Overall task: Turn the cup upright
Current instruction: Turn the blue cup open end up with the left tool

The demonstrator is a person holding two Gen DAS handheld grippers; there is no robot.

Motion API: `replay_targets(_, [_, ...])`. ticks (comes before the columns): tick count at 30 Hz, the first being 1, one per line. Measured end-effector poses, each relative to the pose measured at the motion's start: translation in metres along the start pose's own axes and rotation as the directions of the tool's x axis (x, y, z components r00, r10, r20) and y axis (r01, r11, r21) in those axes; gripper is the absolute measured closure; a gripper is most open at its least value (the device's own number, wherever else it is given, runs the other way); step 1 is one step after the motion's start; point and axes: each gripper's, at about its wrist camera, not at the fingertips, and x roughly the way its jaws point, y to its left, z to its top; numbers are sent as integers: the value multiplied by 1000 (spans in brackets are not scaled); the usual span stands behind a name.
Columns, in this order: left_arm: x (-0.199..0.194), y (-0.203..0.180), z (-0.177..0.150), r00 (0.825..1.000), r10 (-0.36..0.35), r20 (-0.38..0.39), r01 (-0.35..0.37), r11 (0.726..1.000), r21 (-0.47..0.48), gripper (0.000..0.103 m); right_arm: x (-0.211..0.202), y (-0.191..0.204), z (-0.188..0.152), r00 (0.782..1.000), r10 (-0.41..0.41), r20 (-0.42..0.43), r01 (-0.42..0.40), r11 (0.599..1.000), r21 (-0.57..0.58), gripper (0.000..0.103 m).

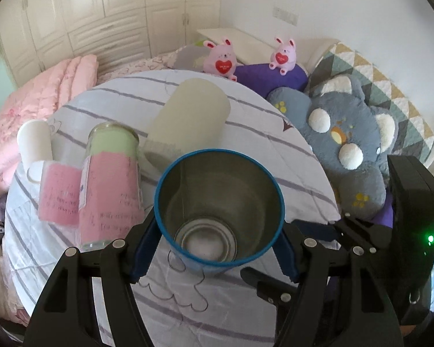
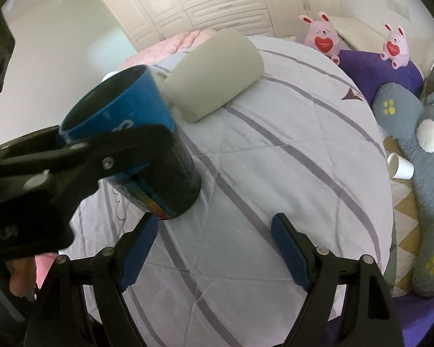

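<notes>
A blue cup (image 1: 220, 211) with a metal inside stands tilted, mouth up, its base on the striped cushion (image 1: 246, 115). My left gripper (image 1: 214, 248) is shut on the cup, one blue pad on each side. In the right wrist view the cup (image 2: 136, 144) leans left with the left gripper clamped across its wall. My right gripper (image 2: 214, 248) is open and empty, just right of the cup's base, above the cushion (image 2: 289, 144).
A pale green cup (image 1: 191, 118) lies on its side behind the blue cup. A glass jar with a pink label (image 1: 110, 185) and a white bottle (image 1: 34, 144) lie to the left. Plush toys (image 1: 350, 141) and a paper cup (image 2: 400, 166) sit to the right.
</notes>
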Motion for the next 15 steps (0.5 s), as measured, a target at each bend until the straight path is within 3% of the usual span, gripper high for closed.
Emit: replay_targets(15, [0,9,-9,1000,-13,-19,12,1000,-25,32,-1,11,-4,999,-32,-12,32,999,-17,21])
